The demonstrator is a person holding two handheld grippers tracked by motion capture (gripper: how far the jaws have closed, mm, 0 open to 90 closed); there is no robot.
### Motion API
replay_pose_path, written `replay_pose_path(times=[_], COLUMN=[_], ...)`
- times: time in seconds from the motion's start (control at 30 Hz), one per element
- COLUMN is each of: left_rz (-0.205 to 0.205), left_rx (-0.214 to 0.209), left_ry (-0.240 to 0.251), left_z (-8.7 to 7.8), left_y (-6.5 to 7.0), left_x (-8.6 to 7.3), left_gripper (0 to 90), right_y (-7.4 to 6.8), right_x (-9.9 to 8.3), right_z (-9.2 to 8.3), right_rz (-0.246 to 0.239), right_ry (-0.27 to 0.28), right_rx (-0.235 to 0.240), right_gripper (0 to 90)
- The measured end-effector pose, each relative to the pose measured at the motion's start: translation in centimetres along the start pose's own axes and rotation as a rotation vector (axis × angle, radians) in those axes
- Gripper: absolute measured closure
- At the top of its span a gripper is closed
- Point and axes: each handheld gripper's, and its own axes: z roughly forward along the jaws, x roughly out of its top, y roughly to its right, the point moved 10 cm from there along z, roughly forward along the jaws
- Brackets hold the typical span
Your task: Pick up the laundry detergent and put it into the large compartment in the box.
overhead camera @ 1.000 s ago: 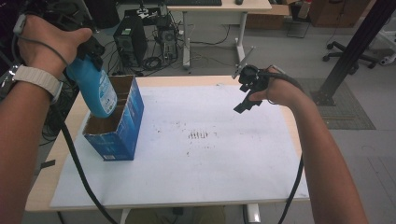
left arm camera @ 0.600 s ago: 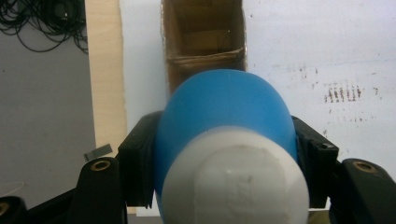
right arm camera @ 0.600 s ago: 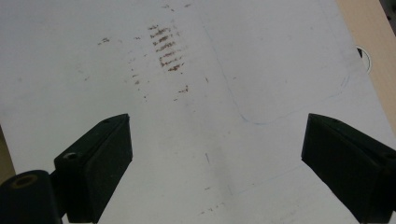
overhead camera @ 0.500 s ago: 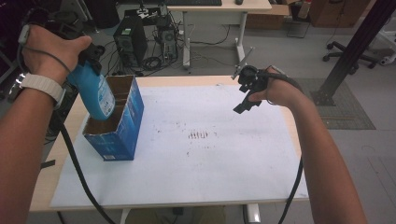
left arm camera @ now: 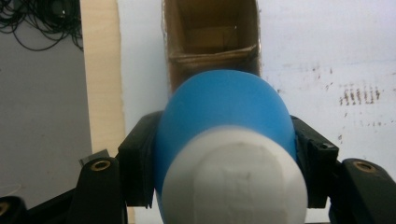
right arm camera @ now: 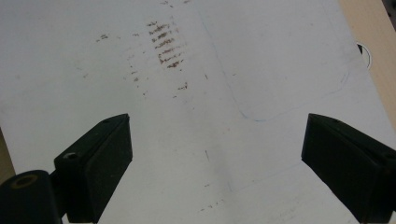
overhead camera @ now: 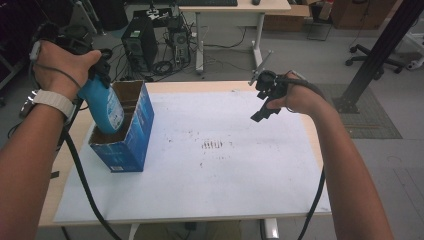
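Note:
A blue bottle (overhead camera: 106,109) with a white cap (left arm camera: 233,182) hangs tilted, its lower end inside the open top of a blue cardboard box (overhead camera: 127,147) at the table's left. My left gripper (overhead camera: 98,75) is shut on the bottle's upper part; in the left gripper view its jaws press both sides of the blue body (left arm camera: 224,107). Beyond it the box's brown inside (left arm camera: 210,28) shows a divider. My right gripper (overhead camera: 262,106) hovers over the right part of the white sheet (right arm camera: 261,56), and in the right gripper view it (right arm camera: 217,154) is open with nothing between its fingers.
The white sheet (overhead camera: 225,170) covers most of the wooden table (overhead camera: 65,165) and bears brown smudges (overhead camera: 213,145) at its middle. Cables trail from both grippers over the front edge. Behind the table stand a computer tower (overhead camera: 140,42), a desk and a black post (overhead camera: 380,55).
My left hand has come down with the bottle, whose lower end has sunk further into the box. The right hand has stayed where it was.

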Motion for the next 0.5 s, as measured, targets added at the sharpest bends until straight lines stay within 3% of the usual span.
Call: replay_pose_path(times=[0.5], left_rz=[0.006], left_rx=[-0.003], left_ry=[-0.009], left_z=[2.6], left_y=[0.2], left_x=[-0.3], left_gripper=[37.2], right_y=[0.1], right_x=[-0.2], right_z=[0.2], right_rz=[0.005], right_ry=[-0.001], right_rx=[0.002], right_gripper=[8.7])
